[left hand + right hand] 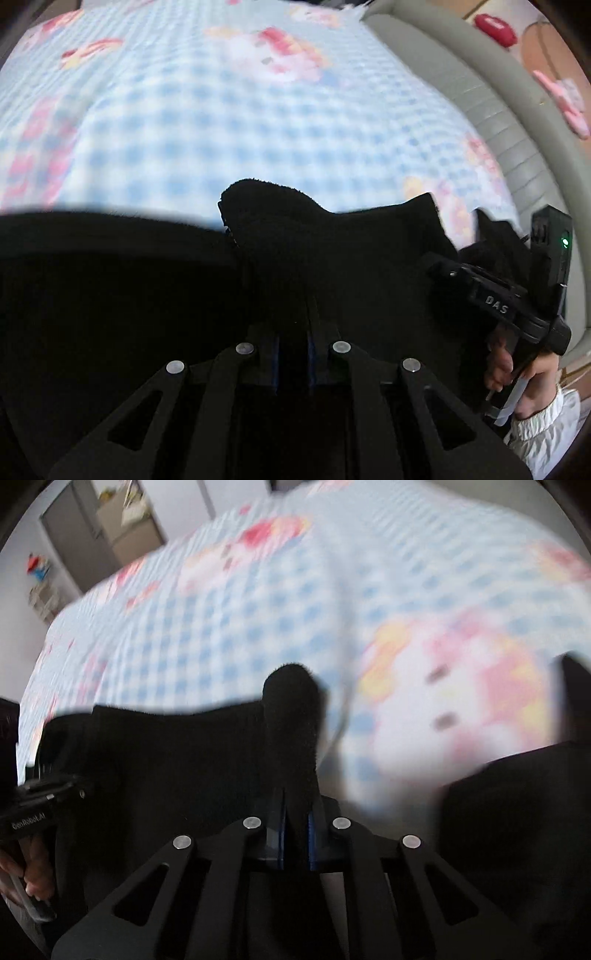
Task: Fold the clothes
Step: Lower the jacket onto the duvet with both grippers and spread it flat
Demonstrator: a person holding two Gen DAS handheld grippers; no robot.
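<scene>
A black garment (147, 280) hangs between my two grippers above a bed with a blue-and-white checked sheet (229, 122). My left gripper (295, 332) is shut on a bunched edge of the black garment, which bulges up past the fingertips. My right gripper (295, 805) is shut on another bunched edge of the same garment (166, 760). In the left wrist view the right gripper (495, 295) shows at the right, held by a hand. In the right wrist view the left gripper (40, 808) shows at the far left. Both views are blurred by motion.
The sheet (258, 627) carries pink and yellow cartoon prints. A grey padded bed edge (480, 92) curves along the right, with a red object (495, 27) on the floor beyond. A grey door (74, 542) and shelves stand past the bed's far end.
</scene>
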